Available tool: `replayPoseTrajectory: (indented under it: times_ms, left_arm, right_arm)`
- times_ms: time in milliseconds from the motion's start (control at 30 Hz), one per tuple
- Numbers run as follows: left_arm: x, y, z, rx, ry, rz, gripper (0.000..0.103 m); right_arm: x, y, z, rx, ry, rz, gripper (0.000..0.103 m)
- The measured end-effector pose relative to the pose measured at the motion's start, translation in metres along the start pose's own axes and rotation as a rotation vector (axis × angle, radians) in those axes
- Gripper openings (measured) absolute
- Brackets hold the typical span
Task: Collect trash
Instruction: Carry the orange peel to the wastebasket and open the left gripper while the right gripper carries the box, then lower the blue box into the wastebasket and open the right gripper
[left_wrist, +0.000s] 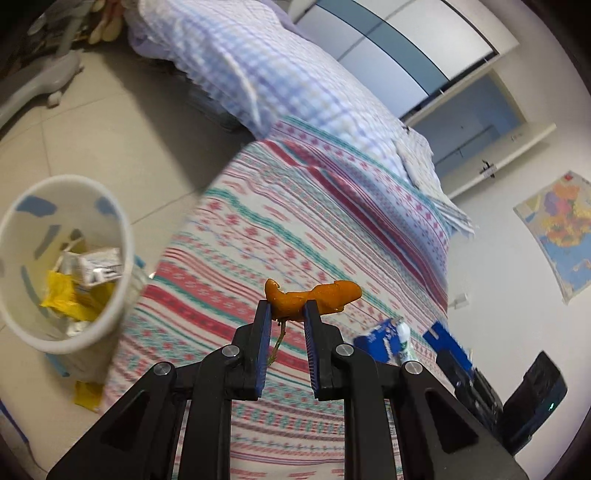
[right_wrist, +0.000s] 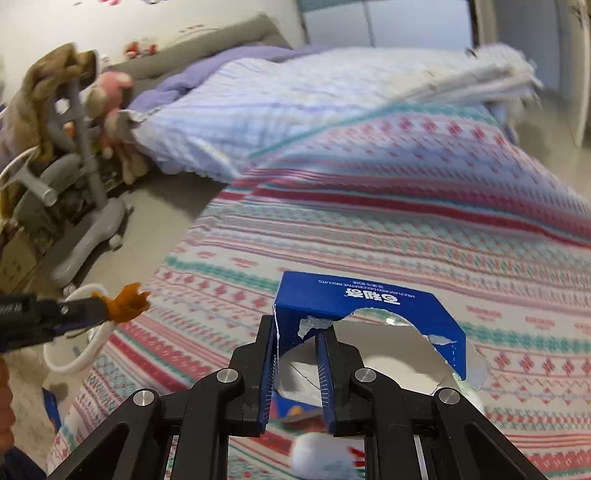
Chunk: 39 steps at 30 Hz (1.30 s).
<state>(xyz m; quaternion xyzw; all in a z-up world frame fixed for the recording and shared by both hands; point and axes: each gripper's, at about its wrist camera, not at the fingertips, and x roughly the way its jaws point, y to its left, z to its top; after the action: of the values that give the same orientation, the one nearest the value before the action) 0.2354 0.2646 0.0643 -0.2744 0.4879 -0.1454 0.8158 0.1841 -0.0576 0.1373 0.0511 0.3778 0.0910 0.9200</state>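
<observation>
An orange peel (left_wrist: 295, 299) is pinched in the left gripper (left_wrist: 285, 306) and a torn blue box (right_wrist: 369, 314) in the right gripper (right_wrist: 297, 332), probably headed for the bin (left_wrist: 22, 314) at left of frame.

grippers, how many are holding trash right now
2. The left gripper pinches an orange peel above the bed; the right gripper grips a torn blue box.

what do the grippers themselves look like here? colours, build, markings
Both match: the left gripper and right gripper have matte black linkage arms with triangular cutouts and round silver pivot pins. The two flat fingers are black outside, with blue ridged inner pads. No cables or printed markings show on them. No sleeve or hand can be made out clearly.
</observation>
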Motion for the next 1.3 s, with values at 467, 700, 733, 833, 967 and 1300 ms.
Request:
replayPoseTrajectory:
  times_ms: [467, 700, 733, 833, 967, 1300]
  left_arm:
    - [-0.062, 0.163, 0.029, -0.365, -0.069, 0.175, 0.019]
    - [-0.056, 0.196, 0.023, -0.463, -0.036, 0.191, 0.019]
    - [-0.055, 0.201, 0.024, -0.479, -0.033, 0.198, 0.021]
    - [-0.055, 0.208, 0.023, -0.501, -0.018, 0.204, 0.026]
    - [-0.063, 0.214, 0.023, -0.534, -0.043, 0.190, 0.043]
    - [-0.113, 0.244, 0.019, -0.679, -0.234, 0.330, 0.043]
  right_arm:
    - [0.023, 0.104, -0.009, -0.175, 0.004, 0.120, 0.018]
    - [0.045, 0.149, -0.010, -0.174, 0.026, 0.245, 0.019]
    - [0.048, 0.156, -0.011, -0.173, 0.030, 0.260, 0.019]
    - [0.061, 0.181, -0.012, -0.165, 0.039, 0.317, 0.019]
    - [0.076, 0.207, -0.013, -0.116, 0.048, 0.404, 0.019]
    - [0.111, 0.256, 0.008, 0.030, 0.101, 0.607, 0.019]
